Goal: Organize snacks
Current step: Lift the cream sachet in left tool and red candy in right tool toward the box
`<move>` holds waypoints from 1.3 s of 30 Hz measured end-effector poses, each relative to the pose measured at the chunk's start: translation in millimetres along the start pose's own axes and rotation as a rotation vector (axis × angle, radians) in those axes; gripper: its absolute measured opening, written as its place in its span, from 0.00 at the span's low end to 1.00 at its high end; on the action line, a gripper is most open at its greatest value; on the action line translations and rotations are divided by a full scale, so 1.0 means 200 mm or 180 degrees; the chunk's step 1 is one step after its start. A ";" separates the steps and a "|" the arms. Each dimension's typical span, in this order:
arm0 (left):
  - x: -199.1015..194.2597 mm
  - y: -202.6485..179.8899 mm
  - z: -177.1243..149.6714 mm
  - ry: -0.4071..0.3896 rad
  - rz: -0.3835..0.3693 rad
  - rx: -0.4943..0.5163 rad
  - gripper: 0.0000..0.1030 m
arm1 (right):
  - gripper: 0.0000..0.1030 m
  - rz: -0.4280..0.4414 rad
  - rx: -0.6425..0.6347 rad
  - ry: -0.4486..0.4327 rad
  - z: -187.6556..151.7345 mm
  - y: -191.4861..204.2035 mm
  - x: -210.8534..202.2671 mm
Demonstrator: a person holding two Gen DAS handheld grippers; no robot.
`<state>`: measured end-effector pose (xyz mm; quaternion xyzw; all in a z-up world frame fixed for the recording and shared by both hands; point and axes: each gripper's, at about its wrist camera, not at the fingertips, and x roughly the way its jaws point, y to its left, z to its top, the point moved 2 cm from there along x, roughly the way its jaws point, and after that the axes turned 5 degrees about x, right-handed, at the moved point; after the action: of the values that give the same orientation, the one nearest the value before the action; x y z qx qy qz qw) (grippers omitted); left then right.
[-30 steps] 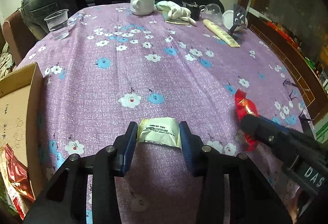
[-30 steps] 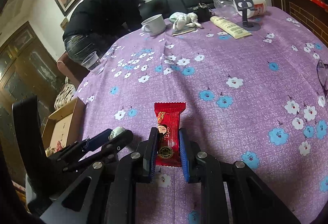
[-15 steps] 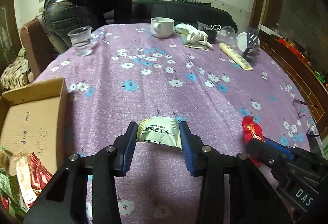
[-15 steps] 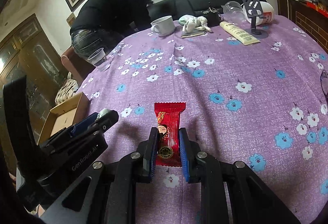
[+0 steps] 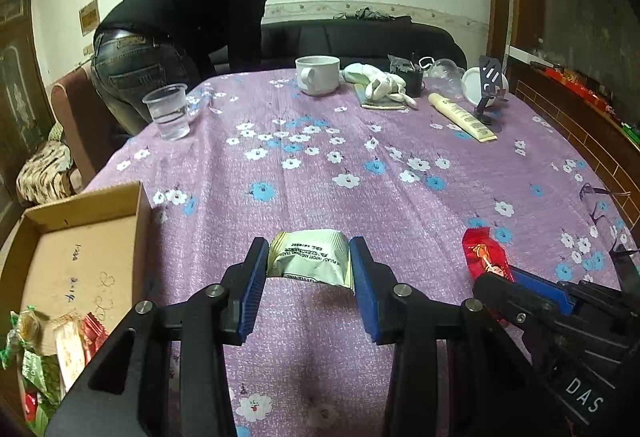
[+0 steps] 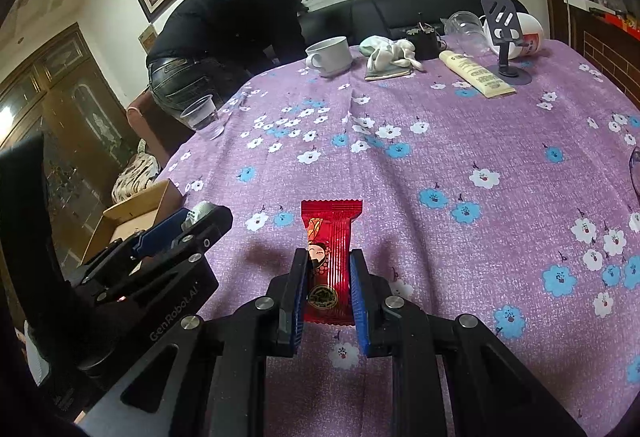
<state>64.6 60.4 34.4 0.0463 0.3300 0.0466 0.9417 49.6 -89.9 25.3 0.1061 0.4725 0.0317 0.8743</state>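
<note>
My left gripper is shut on a pale green snack packet and holds it above the purple flowered tablecloth. My right gripper is shut on a red snack packet, also held above the cloth. The red packet also shows in the left wrist view, at the right. The left gripper also shows in the right wrist view, at the left. A cardboard box with several snack packets in its near end sits at the table's left edge.
At the far side stand a clear plastic cup, a white mug, a cloth, a cream tube and a black phone stand. A person in black bends over behind the table.
Both grippers have risen and drawn back with their packets. The cardboard box has come further into the left wrist view.
</note>
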 end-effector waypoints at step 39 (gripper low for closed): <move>-0.10 0.01 0.00 -0.0255 0.0277 0.0027 0.38 | 0.20 0.0029 -0.0208 -0.0274 -0.01 0.08 -0.07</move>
<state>49.5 59.3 46.6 0.0664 0.2899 0.0841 0.9510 41.0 -76.9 39.7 0.0809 0.4327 0.0466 0.8967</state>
